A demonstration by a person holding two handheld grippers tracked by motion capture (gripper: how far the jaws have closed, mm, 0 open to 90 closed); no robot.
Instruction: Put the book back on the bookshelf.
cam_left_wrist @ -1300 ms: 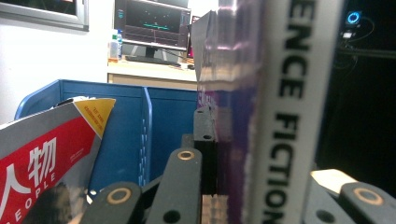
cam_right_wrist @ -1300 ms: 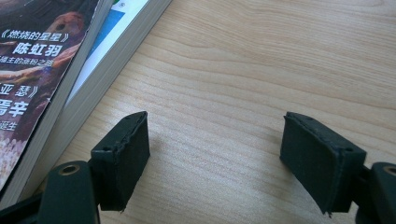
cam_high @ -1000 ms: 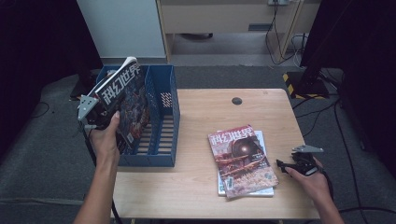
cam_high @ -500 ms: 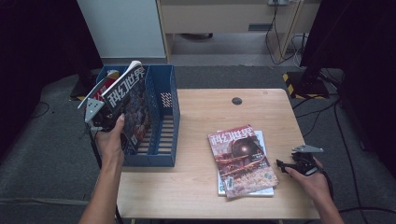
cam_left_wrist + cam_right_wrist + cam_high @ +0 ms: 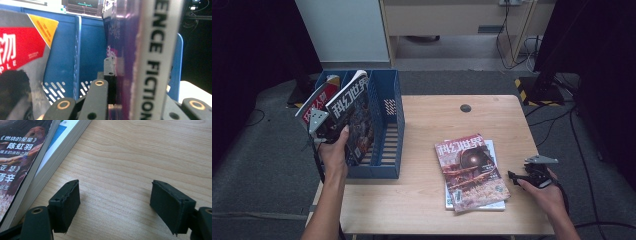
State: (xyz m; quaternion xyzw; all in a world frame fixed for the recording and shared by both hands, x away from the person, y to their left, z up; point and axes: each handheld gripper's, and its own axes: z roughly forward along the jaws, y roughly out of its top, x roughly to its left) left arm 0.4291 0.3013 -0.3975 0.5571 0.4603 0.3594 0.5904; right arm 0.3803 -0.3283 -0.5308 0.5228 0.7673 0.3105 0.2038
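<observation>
The left gripper [image 5: 328, 131] carries its magazine [image 5: 354, 117] rightward from the frame's left toward the centre and tips it more upright over the blue rack [image 5: 384, 127], uncovering a red magazine [image 5: 318, 101] standing behind it.

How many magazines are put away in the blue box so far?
One red magazine already stands in the blue box. The left gripper holds a second magazine above it, not yet let go. Two more lie stacked on the table beside the open right gripper.
</observation>
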